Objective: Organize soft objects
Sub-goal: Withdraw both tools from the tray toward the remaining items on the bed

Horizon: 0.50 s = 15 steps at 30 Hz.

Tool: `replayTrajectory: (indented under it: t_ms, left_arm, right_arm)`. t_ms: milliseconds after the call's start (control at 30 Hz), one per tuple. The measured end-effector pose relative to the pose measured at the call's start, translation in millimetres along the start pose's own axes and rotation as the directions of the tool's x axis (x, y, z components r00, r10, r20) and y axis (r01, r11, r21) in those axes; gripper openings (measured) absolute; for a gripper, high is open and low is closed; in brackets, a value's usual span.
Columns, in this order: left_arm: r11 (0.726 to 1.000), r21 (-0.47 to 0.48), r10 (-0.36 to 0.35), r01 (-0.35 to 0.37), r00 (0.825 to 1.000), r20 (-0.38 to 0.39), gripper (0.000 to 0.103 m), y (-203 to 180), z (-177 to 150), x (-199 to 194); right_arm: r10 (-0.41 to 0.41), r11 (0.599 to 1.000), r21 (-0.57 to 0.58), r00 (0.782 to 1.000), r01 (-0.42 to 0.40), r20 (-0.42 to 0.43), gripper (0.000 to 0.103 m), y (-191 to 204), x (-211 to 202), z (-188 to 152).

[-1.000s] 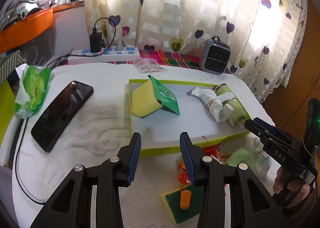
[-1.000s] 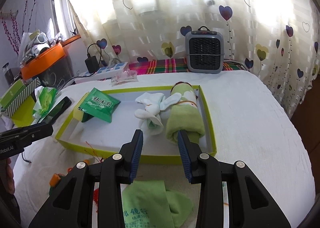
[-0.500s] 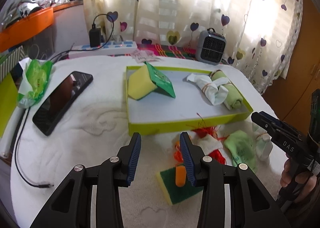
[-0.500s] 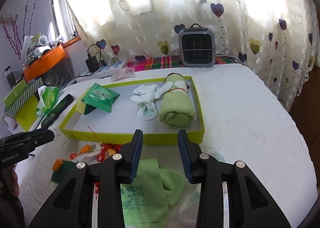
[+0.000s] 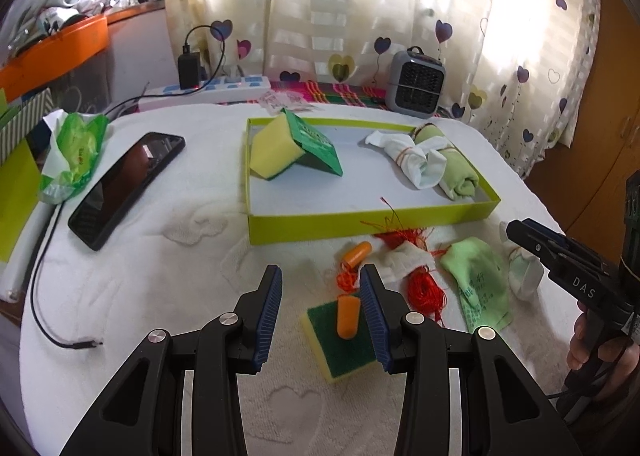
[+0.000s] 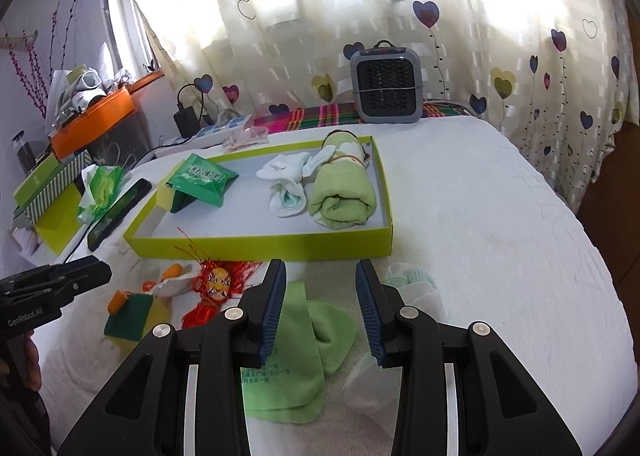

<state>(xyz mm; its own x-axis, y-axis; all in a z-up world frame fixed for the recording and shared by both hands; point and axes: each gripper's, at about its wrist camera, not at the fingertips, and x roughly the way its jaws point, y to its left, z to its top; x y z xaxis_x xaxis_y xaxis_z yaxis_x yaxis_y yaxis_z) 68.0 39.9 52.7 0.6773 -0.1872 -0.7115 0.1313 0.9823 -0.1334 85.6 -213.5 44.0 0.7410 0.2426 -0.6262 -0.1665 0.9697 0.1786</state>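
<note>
The soft things lay in two lots on the white bedspread (image 6: 480,215). Inside the yellow-green tray (image 5: 360,221) sat a sponge (image 5: 274,149) with a green packet (image 5: 316,143) leaning on it at the left end, and white socks (image 5: 408,157) touching a rolled green towel (image 5: 460,171) at the right end. Just in front of the tray, loose on the spread, were a green-topped sponge (image 5: 344,352) with an orange earplug (image 5: 347,320) lying on it, a second earplug (image 5: 357,252), a red tassel charm (image 6: 218,282), a flat green cloth (image 6: 308,348) and a pale sock (image 6: 416,288).

The left gripper (image 5: 320,316) hung half open over the near sponge, nothing between its pads. The right gripper (image 6: 320,312) stood half open too, empty, above the green cloth.

Further out, a phone (image 5: 124,187) and a crumpled green bag (image 5: 74,151) lay left of the tray; a power strip (image 5: 224,89) and a small grey heater (image 6: 386,85) stood by the heart-print curtain (image 6: 360,7).
</note>
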Motion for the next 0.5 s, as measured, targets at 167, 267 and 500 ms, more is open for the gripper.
replayTrajectory:
  t_ms: [167, 267, 500]
  left_arm:
    - [1.0, 0.005, -0.001, 0.001, 1.0, -0.005, 0.039, -3.7, -5.8, -1.2]
    - [1.0, 0.004, -0.007, 0.007, 1.0, -0.009, 0.039, -3.7, -7.9, -0.2]
    - [0.999, -0.025, -0.046, 0.046, 0.999, -0.006, 0.041, 1.2, -20.1, -0.3]
  right_arm:
    - [0.006, 1.0, -0.002, 1.0, -0.006, -0.003, 0.038, -0.5, -3.5, -4.7]
    - [0.009, 1.0, 0.0, 1.0, -0.009, -0.005, 0.038, -1.0, -4.9, -6.5]
    - [0.027, 1.0, 0.007, 0.999, -0.027, -0.031, 0.041, -2.8, -5.4, -14.3]
